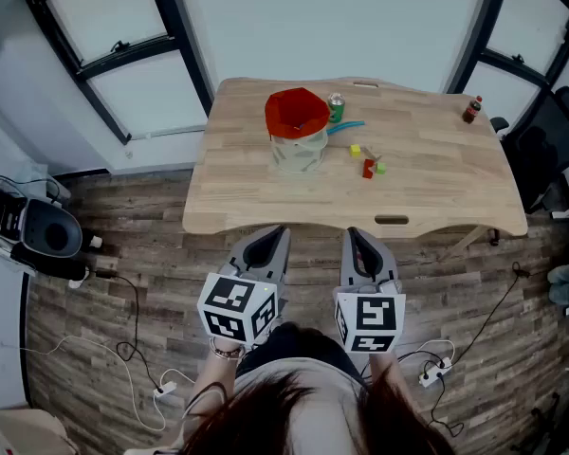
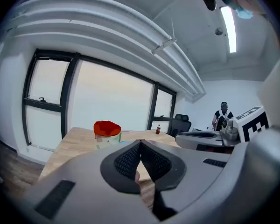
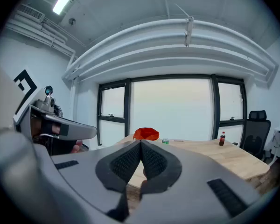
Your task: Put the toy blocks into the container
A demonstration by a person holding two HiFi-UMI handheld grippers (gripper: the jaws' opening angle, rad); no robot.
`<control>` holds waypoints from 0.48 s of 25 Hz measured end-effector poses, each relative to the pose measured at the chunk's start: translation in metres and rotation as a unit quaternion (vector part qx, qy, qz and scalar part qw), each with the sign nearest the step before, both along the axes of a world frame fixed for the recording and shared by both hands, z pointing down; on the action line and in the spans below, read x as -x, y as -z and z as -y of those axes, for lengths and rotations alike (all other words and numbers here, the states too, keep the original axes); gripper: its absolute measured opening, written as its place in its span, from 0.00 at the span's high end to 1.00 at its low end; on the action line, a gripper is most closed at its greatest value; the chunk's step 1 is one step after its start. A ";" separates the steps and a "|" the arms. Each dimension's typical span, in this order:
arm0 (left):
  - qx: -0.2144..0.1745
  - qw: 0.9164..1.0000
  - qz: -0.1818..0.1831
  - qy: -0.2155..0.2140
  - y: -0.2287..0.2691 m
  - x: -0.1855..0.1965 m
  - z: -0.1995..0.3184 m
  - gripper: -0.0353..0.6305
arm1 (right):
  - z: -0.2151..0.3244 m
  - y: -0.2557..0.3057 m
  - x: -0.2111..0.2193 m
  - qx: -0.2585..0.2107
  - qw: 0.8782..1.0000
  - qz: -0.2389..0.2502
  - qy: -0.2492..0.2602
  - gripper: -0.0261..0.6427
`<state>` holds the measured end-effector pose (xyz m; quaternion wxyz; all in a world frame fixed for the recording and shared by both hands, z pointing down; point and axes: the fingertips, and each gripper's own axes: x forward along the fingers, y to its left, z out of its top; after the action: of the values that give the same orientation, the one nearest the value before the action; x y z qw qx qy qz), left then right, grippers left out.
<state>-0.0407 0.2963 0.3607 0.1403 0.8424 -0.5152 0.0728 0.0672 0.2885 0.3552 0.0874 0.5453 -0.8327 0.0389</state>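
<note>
Up in the centre of the head view, the pale wooden worktop [image 1: 436, 183] carries three small toy blocks, all lying loose just right of the container [image 1: 298, 145]. The yellow block [image 1: 356, 150] sits nearest the container. Below and to its right, the red block [image 1: 368, 169] and the green block [image 1: 380, 168] lie side by side, seemingly touching. The red block looks oblong, its long side running roughly up and down the frame. The other two look cube-like and are too small to show which way they point.

The container is a clear tub standing upright, mouth upward, with a crumpled red lining around its opening. A green can [image 1: 336, 108] stands just beyond it, and a dark bottle [image 1: 470, 110] stands near the worktop's upper right corner.

Both tools hover short of the worktop's near edge, in the lower centre. The left hand-held gripper [image 1: 273, 237] has its jaws closed together on nothing, and so does the right hand-held gripper [image 1: 357, 239].
</note>
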 end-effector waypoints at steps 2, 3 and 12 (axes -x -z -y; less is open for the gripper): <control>-0.001 1.000 0.002 0.004 -0.001 -0.001 0.004 0.93 | 0.004 -0.001 -0.002 -0.002 1.000 0.005 0.000 0.92; -0.001 1.000 0.002 0.005 -0.001 -0.001 0.006 0.93 | 0.007 -0.002 -0.003 -0.003 1.000 0.007 -0.002 0.92; -0.002 1.000 0.013 -0.013 -0.009 0.001 0.055 0.93 | 0.052 -0.012 -0.002 0.003 0.999 0.017 -0.028 0.91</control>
<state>-0.0419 0.2409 0.3693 0.1313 0.8480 -0.5065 0.0849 0.0692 0.2365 0.3674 0.0741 0.5674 -0.8184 0.0532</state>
